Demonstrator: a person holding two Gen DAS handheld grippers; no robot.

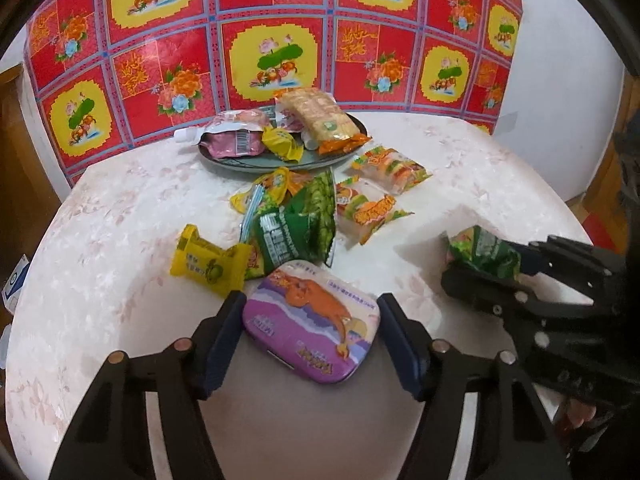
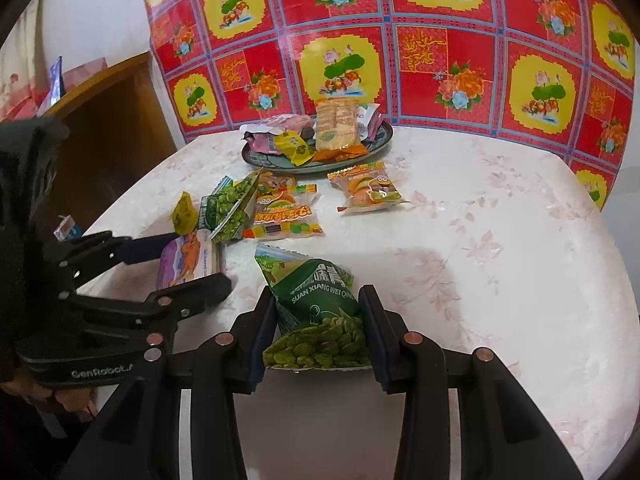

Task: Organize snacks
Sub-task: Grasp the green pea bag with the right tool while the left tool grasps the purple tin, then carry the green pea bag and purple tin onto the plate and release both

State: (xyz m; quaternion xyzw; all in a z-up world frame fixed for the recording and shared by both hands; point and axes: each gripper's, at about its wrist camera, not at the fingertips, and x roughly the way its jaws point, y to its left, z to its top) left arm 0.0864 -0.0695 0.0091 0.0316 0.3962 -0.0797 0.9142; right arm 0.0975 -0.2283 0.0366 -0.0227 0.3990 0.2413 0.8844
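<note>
My left gripper [image 1: 312,316] is shut on a purple tin [image 1: 310,326] with an orange cartoon animal, held by its two sides just above the table; it also shows in the right wrist view [image 2: 186,262]. My right gripper [image 2: 318,312] is shut on a green pea packet [image 2: 318,316], which also shows in the left wrist view [image 1: 482,252]. A plate [image 1: 256,162] at the back of the table holds several snacks: a pink pouch [image 1: 236,140], a yellow candy [image 1: 282,142] and a cracker pack [image 1: 320,118].
Loose on the white table [image 1: 120,240] lie a yellow packet [image 1: 208,260], another green pea packet [image 1: 296,228] and two gummy packets [image 1: 370,208] [image 1: 392,168]. A red floral cloth [image 1: 180,52] hangs behind. A wooden cabinet [image 2: 108,128] stands to the left.
</note>
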